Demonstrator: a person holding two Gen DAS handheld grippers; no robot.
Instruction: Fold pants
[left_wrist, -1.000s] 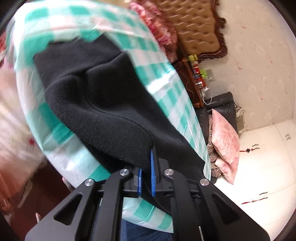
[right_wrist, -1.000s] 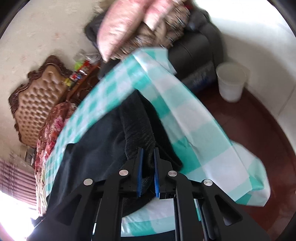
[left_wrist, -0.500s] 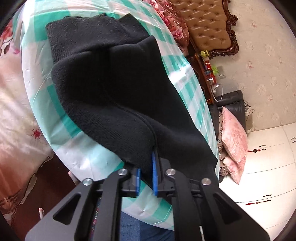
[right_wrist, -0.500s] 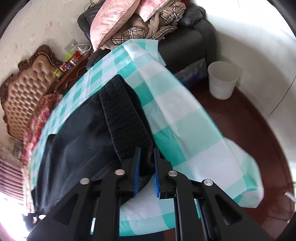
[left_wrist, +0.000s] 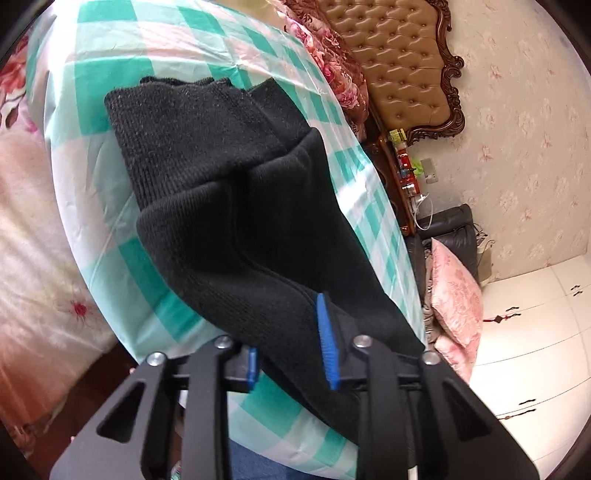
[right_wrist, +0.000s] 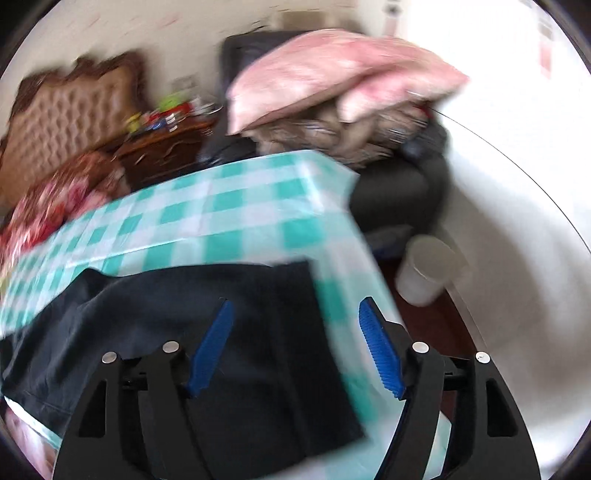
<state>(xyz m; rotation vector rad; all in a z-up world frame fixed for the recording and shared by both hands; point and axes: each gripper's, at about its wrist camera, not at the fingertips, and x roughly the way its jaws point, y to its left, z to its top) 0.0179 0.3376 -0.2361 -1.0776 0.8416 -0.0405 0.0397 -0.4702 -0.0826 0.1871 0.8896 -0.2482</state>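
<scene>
Black knit pants (left_wrist: 236, 206) lie folded over themselves on a table with a green and white checked cloth (left_wrist: 122, 55). The ribbed waistband is at the far end in the left wrist view. My left gripper (left_wrist: 291, 332) is open, its blue pads (left_wrist: 327, 339) apart, with the near fold of the pants lying between and over them. In the blurred right wrist view the pants (right_wrist: 177, 332) lie flat on the cloth (right_wrist: 236, 206). My right gripper (right_wrist: 295, 339) is wide open above them and holds nothing.
A tufted tan headboard (left_wrist: 399, 62) and a floral bed stand beyond the table. A dark sofa with pink cushions (right_wrist: 332, 74) is behind the table's far corner. A white waste bin (right_wrist: 428, 269) stands on the dark floor at the right.
Both grippers were shut on the pants and have opened, letting the fabric go. The right gripper has swung away, blurring its view. The pants now rest folded on the cloth.
</scene>
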